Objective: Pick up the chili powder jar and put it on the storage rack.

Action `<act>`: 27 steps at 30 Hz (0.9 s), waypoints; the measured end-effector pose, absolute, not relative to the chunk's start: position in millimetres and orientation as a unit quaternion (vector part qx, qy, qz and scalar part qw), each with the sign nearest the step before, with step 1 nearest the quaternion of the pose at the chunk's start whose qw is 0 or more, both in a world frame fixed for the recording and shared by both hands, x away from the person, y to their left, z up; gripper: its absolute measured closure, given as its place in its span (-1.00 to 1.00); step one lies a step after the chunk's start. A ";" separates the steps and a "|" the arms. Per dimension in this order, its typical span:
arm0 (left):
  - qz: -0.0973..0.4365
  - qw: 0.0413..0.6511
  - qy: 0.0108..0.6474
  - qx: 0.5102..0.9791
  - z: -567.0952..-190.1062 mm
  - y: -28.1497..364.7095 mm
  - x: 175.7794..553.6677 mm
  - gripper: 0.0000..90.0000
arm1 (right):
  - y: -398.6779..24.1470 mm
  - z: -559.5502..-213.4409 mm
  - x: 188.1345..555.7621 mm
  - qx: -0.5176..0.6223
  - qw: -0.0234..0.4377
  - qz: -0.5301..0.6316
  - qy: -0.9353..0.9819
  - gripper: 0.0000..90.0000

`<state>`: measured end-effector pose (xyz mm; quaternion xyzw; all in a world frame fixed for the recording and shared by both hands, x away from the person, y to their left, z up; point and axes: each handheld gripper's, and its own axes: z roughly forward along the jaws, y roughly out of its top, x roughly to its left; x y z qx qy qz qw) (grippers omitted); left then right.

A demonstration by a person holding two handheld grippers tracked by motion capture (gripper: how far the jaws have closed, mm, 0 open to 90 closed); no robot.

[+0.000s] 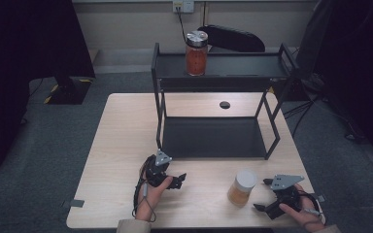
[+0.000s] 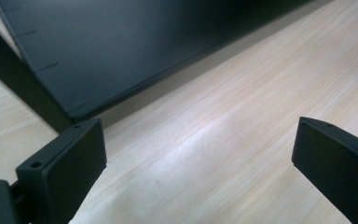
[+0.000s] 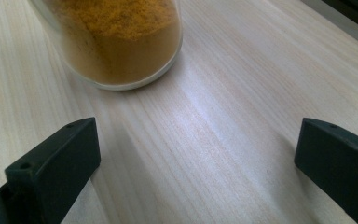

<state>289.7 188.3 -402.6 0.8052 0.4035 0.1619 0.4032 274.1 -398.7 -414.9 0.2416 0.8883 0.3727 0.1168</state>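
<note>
In the high view, a jar of yellow powder [image 1: 242, 188] stood upright on the near right part of the wooden table [image 1: 121, 145], in front of a black two-level rack [image 1: 213, 138]. The right gripper [image 1: 261, 208] lay just to the jar's right and slightly nearer the person, its jaws pointing left toward the jar and apart from it. The left gripper [image 1: 180, 178] rested near the middle of the near edge, well to the jar's left, aimed right. The right hand was plainly the nearer one, so a grasp would most likely fall to it. A second jar with red contents [image 1: 196, 53] stood on the rack's top shelf at the far side.

In the left gripper view, the two black jaws stood spread wide with nothing between them. Ahead lay bare table and the dark lower shelf of the rack [image 2: 135, 51].

In the right gripper view, the jaws were likewise spread wide and held nothing. The jar of yellow powder [image 3: 116, 42] stood ahead and off toward the left jaw, not centred in the gap and not touching either jaw. Its long axis ran upright, so I judged that the gripper would need to shift toward that side and move forward before closing around the glass wall.
</note>
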 end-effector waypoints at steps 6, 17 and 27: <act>0.166 0.390 0.409 0.808 -406.1 190.0 286.1 -0.95 | -398.7 -414.9 274.0 0.242 0.117 0.373 0.888 -1.00; 0.171 0.366 0.416 0.815 -408.2 193.3 281.0 -0.95 | -398.7 -414.9 274.0 0.242 0.117 0.373 0.888 -1.00; 0.172 0.351 0.414 0.822 -411.8 194.3 279.8 -0.95 | -398.7 -414.9 274.0 0.242 0.117 0.373 0.888 -1.00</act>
